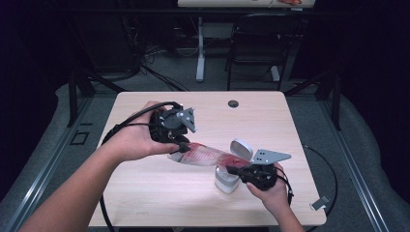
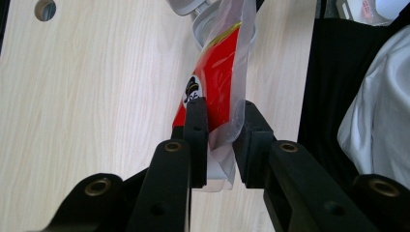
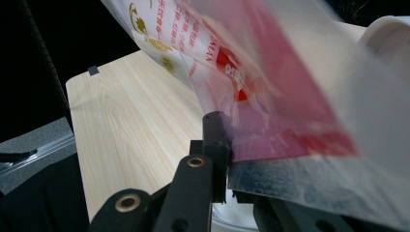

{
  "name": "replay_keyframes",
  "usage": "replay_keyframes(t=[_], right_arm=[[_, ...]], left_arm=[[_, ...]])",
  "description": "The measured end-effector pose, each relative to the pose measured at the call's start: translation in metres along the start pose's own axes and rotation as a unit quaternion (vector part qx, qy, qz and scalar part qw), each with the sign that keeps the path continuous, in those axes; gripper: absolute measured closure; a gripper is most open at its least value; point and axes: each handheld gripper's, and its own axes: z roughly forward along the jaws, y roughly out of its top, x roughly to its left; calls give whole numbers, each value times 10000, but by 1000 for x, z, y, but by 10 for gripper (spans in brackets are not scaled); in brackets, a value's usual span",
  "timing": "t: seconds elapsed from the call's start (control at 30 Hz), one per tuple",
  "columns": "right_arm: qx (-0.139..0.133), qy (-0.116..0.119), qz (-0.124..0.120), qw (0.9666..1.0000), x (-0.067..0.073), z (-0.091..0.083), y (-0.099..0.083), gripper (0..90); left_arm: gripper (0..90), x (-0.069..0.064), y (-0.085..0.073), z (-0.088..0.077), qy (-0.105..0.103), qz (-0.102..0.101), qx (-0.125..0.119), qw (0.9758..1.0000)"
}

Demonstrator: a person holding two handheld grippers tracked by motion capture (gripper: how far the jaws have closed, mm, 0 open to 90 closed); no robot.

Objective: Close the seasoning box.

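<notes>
A red and clear plastic bag (image 1: 205, 155) is stretched between my two grippers above the light wooden table (image 1: 145, 193). My left gripper (image 1: 181, 147) is shut on the bag's left end. In the left gripper view the bag (image 2: 217, 72) is pinched between both pads of that gripper (image 2: 220, 133). My right gripper (image 1: 233, 169) is shut on the bag's right end. In the right gripper view the bag (image 3: 270, 96) covers one jaw of that gripper (image 3: 232, 154). A small white container (image 1: 226, 181) stands under the bag's right end with its lid (image 1: 241, 149) flipped open.
A round cable hole (image 1: 233, 103) sits near the table's far edge. Beyond the table stand a black chair (image 1: 256, 43) and a white desk leg (image 1: 199, 53). A small grey object (image 1: 319, 204) lies on the floor at the right.
</notes>
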Motion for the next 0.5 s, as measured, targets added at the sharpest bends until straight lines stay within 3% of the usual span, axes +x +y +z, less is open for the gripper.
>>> replay_keyframes(t=[0.5], right_arm=[[3,20,29,10000,-1,0,-2,875]], left_arm=[[767,1,3,-1,-8,42,-35,10000]])
